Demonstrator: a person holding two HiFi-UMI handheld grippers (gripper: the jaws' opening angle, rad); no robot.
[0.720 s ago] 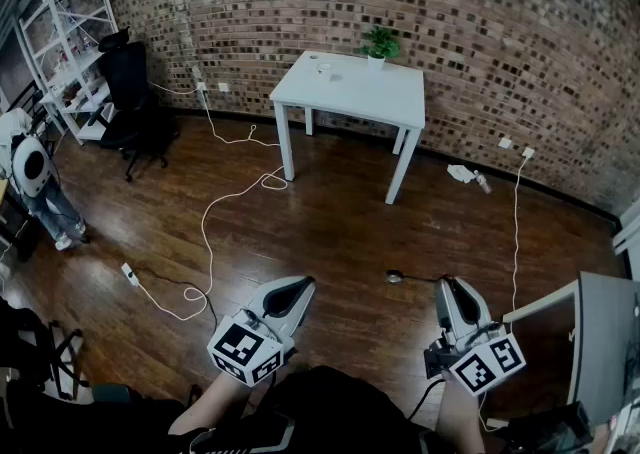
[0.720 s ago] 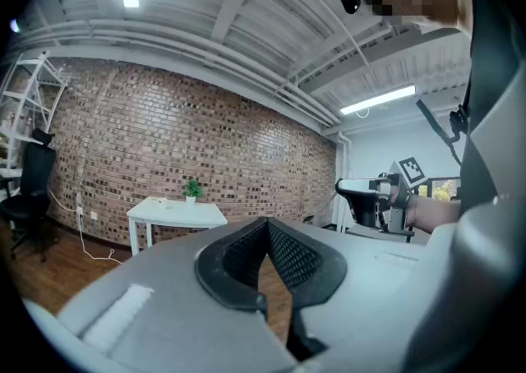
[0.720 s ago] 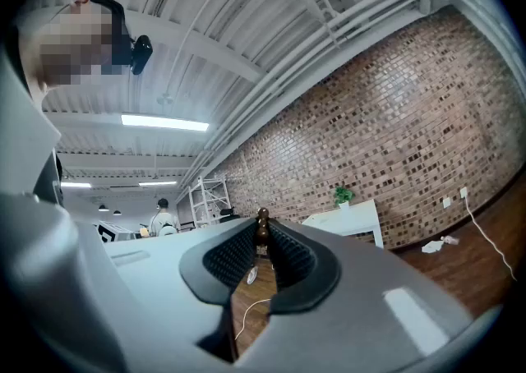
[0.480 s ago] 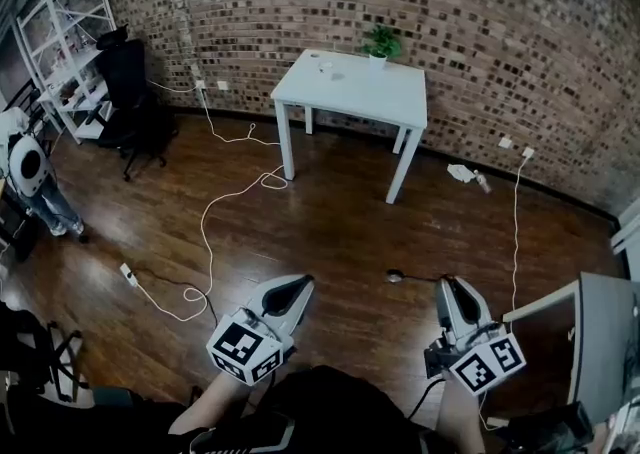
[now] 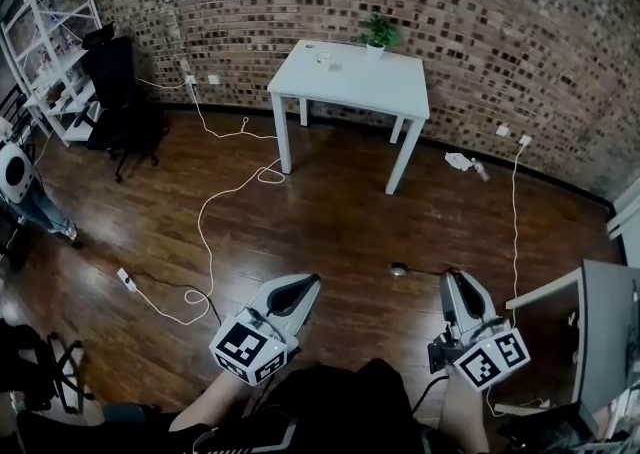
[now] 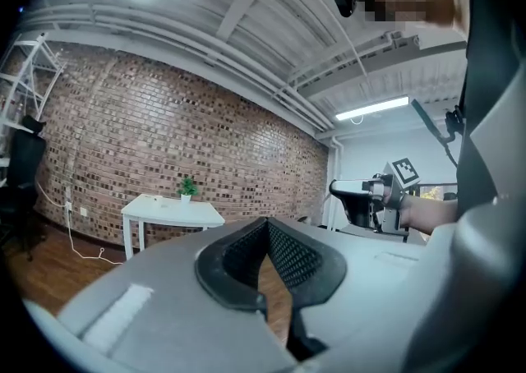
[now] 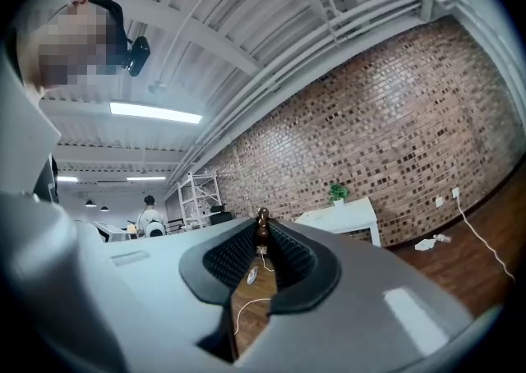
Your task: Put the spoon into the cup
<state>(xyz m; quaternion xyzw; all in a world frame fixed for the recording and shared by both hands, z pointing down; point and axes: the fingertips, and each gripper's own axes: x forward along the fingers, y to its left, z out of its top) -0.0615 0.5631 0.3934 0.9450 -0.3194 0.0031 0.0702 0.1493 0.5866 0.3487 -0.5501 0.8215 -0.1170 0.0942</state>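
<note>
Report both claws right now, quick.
Left claw: closed, nothing in it.
Right claw: closed on the spoon.

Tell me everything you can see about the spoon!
The spoon is small, with a shiny, rounded bowl that looks like metal and a thin dark handle. The right gripper pinches the handle between its jaw tips, so the spoon sticks out sideways, about level, in the air above the wooden floor. In the right gripper view only a brownish bit of it shows at the tips. Nothing else touches it.
</note>
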